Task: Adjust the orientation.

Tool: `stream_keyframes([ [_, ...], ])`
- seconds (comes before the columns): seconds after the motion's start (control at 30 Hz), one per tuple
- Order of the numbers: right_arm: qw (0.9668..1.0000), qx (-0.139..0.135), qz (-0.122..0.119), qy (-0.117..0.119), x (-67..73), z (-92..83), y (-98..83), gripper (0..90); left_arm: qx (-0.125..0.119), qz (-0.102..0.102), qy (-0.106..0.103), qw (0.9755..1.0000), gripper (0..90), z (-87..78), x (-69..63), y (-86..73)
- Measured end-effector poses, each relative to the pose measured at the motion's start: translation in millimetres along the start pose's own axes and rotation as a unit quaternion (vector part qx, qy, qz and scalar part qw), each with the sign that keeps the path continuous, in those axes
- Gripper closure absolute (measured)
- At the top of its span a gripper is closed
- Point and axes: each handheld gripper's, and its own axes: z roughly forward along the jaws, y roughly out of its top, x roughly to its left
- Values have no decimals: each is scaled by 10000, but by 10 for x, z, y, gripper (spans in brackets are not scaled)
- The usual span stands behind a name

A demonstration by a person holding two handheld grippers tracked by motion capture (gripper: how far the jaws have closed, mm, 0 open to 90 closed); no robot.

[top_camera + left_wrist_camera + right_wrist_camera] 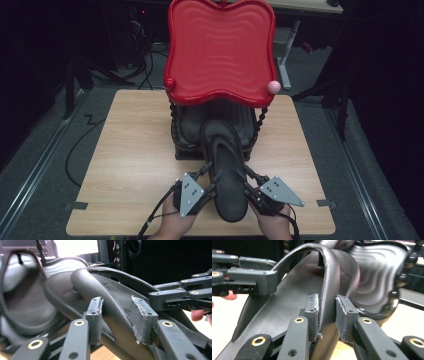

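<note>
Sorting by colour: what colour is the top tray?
Glossy red top tray, with wavy ridges; high view.

Room around your table: dim, grey-floored.
Your wooden table (130,150) stands on grey floor (45,165); ahead of your grippers lie a pale desk (305,6) and black cables (145,65); metal rails (35,170) flank both sides; beyond is darkness.

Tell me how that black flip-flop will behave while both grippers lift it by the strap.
The flip-flop probably weighs little. Its strap arches thin and curved, so it likely flexes. The sole looks long and flat and may sag or swing between the left gripper and the right gripper. Its pebbled surface suggests decent grip.
</note>
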Motion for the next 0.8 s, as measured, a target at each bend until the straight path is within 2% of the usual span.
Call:
stream_keyframes([
  [0.03, 10000, 35, -4, -62, -46, 42, 2, 728, -20, 115, 25, 9999, 641, 88, 32, -1],
  [0.1, 9997, 91, 56, -221, -143, 145, 8, 728, -9, 206, 92, 9997, 657, 265, 77, -17],
  [0.2, 9990, 151, 117, -410, -267, 301, 30, 728, 0, 12, 142, 9999, 670, 492, 161, -36],
  [0.27, 9985, 159, 191, -495, -346, 409, 51, 727, 1, -9, 238, 9997, 676, 634, 222, -51],
  [0.4, 9974, 190, 158, -681, -454, 615, 103, 727, 79, -36, 517, 9986, 692, 839, 311, -69],
  [0.5, 9963, 215, 114, -819, -507, 781, 139, 725, 11, -165, 793, 9967, 696, 923, 336, -39],
  [0.57, 9961, 212, 135, -851, -532, 843, 159, 716, 9, -216, 903, 9957, 698, 953, 333, -10],
  [0.63, 9960, 247, 191, -841, -564, 882, 176, 670, 23, -254, 977, 9949, 702, 977, 321, 21],
  [0.7, 9962, 314, 270, -768, -580, 869, 195, 592, 68, -288, 1076, 9938, 717, 996, 297, 46],
  [0.8, 9970, 276, 219, -685, -543, 739, 194, 531, 136, -341, 1132, 9929, 734, 1016, 281, 65],
])
